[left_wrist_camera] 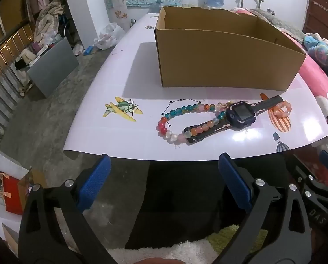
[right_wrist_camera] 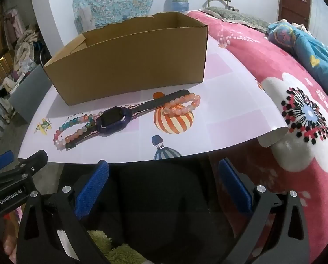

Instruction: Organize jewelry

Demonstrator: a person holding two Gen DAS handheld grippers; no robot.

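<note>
Beaded, the multicolour bracelet (left_wrist_camera: 181,118) lies ahead of the left hand-held gripper (left_wrist_camera: 164,180), its long axis running left-right; the watch (left_wrist_camera: 236,116) overlaps its right end. Both the left and the right hand-held gripper (right_wrist_camera: 164,182) gape wide, empty; the left seems nearer.

You can't see the cardboard box (left_wrist_camera: 219,59) floor from either wrist view; its near wall blocks the inside. The watch (left_wrist_camera: 241,114) lower strap runs under the multicolour bead bracelet (left_wrist_camera: 186,118), partly covered. Your pink bead bracelet (right_wrist_camera: 182,105) overlaps the upper strap end, contact unclear. Watch screen is dark, nothing readable. In the left view, the right gripper (left_wrist_camera: 327,176) is cut off at the frame edge.
</note>
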